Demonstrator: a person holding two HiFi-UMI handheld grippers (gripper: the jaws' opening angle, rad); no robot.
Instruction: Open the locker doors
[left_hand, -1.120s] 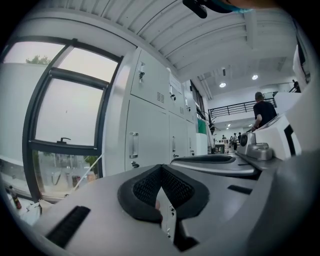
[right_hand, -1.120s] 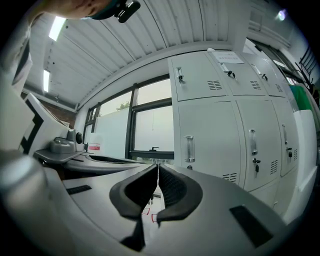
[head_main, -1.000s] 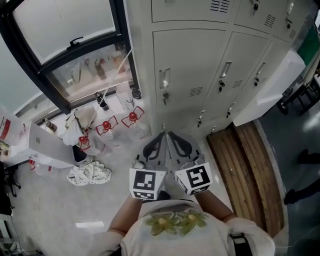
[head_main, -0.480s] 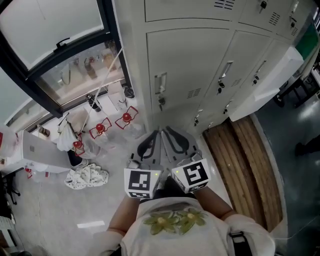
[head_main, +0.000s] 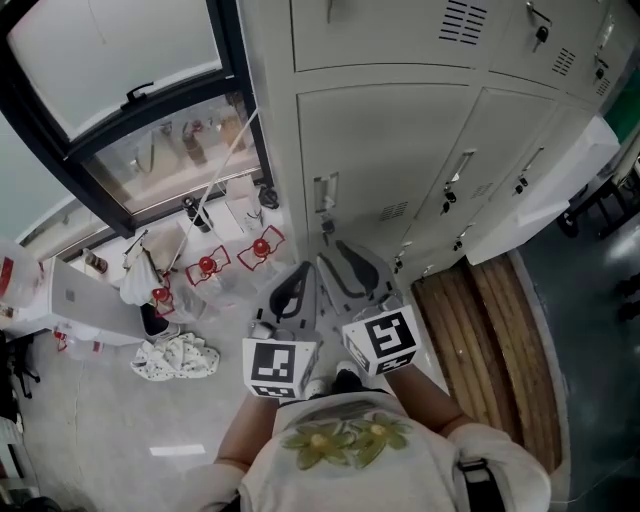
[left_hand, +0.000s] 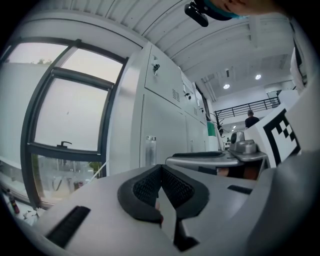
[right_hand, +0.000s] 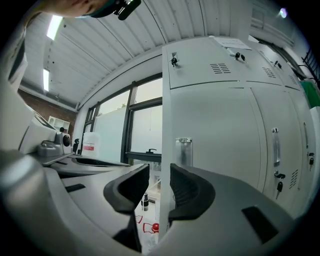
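Facing a bank of grey lockers (head_main: 470, 120), the person holds both grippers level and side by side, pointed at the lower-row locker door (head_main: 390, 150) at the bank's left end. That door is shut, and so is every other door in view. Its upright metal handle (head_main: 326, 192) sits near the door's left edge, ahead of the gripper tips and not touched by either of them.

The left gripper (left_hand: 161, 174) has its ribbed black pads pressed together with nothing between them. The right gripper (right_hand: 160, 182) has just been opening its jaws; they stand apart with an empty gap, and the handle shows beyond them, slightly right of that gap.

From the head view, the two marker cubes (head_main: 280, 366) sit next to each other just above the person's chest. Left of the lockers is a black-framed window (head_main: 120, 80). On the floor below it stand two red-topped items (head_main: 208, 266), with a crumpled patterned cloth (head_main: 176, 356) nearer the person. A wooden platform (head_main: 490, 340) runs along the base of the lockers on the right.
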